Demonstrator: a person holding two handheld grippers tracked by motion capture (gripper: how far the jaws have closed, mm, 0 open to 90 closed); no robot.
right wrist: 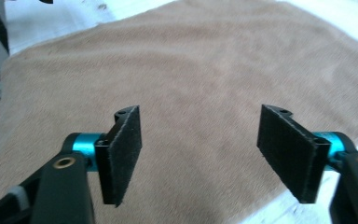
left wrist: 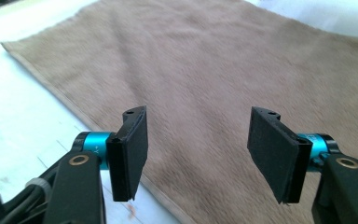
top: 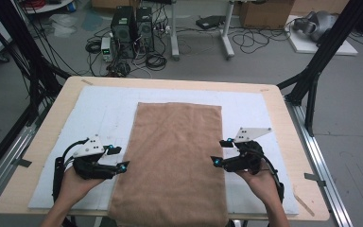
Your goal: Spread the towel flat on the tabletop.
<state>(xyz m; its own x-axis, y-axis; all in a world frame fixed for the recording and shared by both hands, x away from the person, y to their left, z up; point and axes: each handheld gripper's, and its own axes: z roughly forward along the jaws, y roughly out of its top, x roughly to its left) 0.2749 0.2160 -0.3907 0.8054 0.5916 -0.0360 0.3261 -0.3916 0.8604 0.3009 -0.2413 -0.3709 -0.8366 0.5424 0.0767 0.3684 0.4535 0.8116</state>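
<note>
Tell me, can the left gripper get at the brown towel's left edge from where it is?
Probably yes: the left gripper hangs open right over the brown towel's left hem, with nothing between its pads and the cloth.

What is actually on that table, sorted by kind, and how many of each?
Brown towel: 1, lying flat
White mat under it: 1
Hand-held grippers: 2, the left gripper and the right gripper, both open with nothing between their pads
Total: 4
</note>
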